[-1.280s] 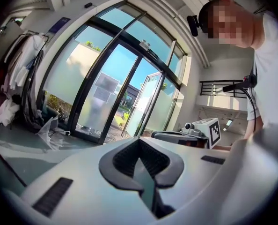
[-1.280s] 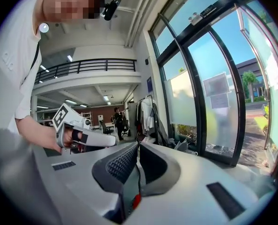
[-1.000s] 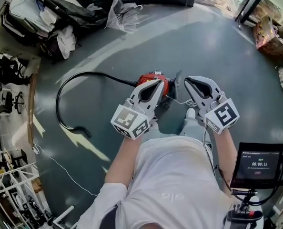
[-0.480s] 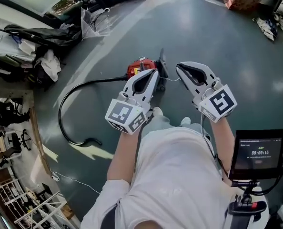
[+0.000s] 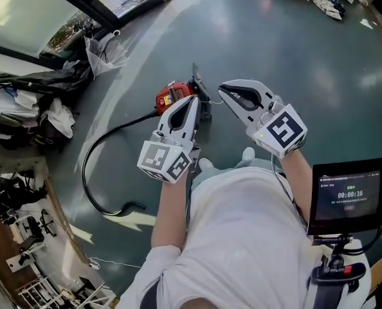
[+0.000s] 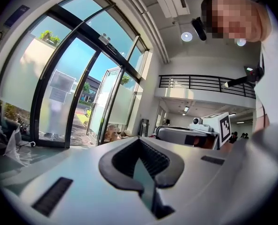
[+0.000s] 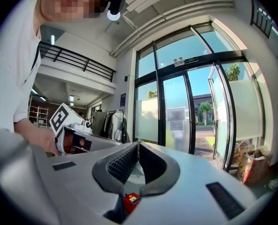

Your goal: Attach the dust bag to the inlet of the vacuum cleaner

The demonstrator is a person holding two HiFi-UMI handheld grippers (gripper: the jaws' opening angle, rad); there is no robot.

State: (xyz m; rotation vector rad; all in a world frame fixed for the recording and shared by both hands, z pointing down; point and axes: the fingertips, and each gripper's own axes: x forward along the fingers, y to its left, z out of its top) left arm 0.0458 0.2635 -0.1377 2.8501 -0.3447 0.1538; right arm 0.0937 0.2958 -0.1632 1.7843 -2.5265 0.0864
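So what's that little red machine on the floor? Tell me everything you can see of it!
It is a small red vacuum cleaner with black parts and a pale label on top. It sits on the dark grey floor. A long black hose curls away from it across the floor to a hooked end. The left hand-held gripper, held above, hides part of it.

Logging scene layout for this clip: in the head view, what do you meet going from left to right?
Pile of clothes → black hose → left gripper → right gripper → screen
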